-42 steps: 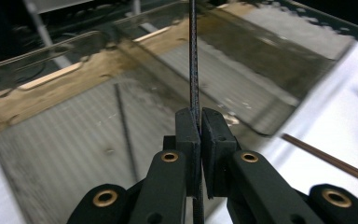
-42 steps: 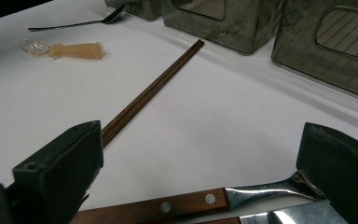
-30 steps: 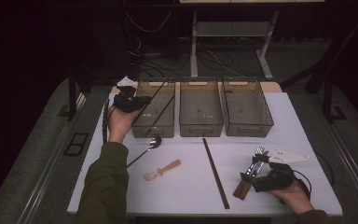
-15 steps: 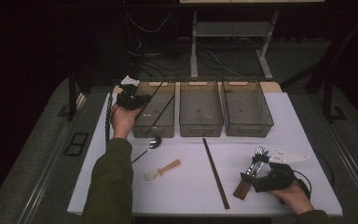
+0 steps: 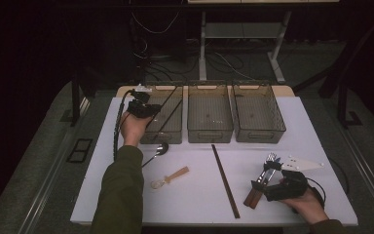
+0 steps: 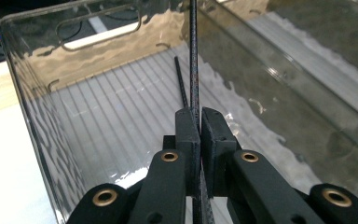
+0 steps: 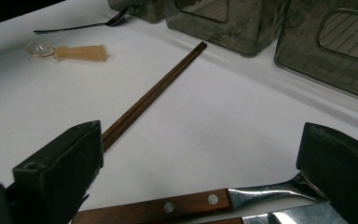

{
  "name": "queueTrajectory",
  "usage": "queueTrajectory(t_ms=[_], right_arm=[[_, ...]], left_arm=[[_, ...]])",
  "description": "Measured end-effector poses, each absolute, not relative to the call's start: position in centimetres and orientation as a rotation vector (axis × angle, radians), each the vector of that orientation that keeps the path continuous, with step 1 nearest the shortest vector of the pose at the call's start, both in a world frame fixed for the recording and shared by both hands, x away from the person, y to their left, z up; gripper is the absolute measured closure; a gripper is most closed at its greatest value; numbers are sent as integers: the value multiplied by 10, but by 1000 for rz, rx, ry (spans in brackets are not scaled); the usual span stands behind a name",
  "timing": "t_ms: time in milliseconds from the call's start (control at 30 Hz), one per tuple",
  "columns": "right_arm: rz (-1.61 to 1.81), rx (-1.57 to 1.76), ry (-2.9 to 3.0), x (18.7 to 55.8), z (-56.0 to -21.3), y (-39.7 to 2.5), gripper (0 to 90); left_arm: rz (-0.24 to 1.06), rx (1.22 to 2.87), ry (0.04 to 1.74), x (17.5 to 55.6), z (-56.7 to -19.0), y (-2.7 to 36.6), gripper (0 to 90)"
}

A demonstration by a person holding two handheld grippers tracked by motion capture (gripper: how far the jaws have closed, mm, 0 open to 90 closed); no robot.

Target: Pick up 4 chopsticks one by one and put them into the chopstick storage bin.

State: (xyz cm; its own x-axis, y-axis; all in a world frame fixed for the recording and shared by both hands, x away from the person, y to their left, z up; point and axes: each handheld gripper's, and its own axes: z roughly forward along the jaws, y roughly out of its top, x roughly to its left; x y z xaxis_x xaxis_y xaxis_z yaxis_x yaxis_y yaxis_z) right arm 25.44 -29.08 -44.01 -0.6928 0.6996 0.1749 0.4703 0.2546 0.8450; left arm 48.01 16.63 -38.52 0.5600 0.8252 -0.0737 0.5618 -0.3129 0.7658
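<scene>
Over the leftmost bin [image 5: 164, 127], at its near left corner, the left gripper [image 5: 141, 108] has its jaws pinched tight on a thin black chopstick [image 6: 194, 60], which slants out ahead of the jaws across the bin's ribbed floor toward the far wall; a second black stick [image 6: 181, 84] already lies inside just beside it. The judgement here: the step is a drop-off, so the stick should be lowered until it runs flat along the floor next to its partner before the jaws part, otherwise its far end may catch on the rim and tip out. Right of that bin, a metal spoon [image 5: 159, 149] and a small pale scoop [image 5: 169, 177] wait on the white table [image 5: 199, 200], then a long brown chopstick [image 5: 224, 179]. Far right of the bin, the right gripper [image 5: 268, 171] rests with jaws spread wide over two wood-handled pieces of cutlery [image 7: 186, 205], gripping nothing yet.
</scene>
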Motion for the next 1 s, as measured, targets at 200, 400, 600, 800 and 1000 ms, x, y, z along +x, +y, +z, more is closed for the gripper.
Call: queueTrajectory(t_ms=[200,400,600,800,1000], right_arm=[[1412,1089,2290,254,-440,-291,7],[1410,1087,2290,254,-440,-290,7],[1409,1090,2290,254,-440,-290,7],[1407,1092,2289,254,-440,-290,7],[1404,1094,2288,254,-440,-289,7]], left_arm=[[444,2056,1115,481,-386,164,717],[444,2051,1111,480,-385,164,584],[439,2052,1060,474,-378,161,481],[405,2043,989,461,-369,159,390],[367,2046,945,444,-362,159,318]])
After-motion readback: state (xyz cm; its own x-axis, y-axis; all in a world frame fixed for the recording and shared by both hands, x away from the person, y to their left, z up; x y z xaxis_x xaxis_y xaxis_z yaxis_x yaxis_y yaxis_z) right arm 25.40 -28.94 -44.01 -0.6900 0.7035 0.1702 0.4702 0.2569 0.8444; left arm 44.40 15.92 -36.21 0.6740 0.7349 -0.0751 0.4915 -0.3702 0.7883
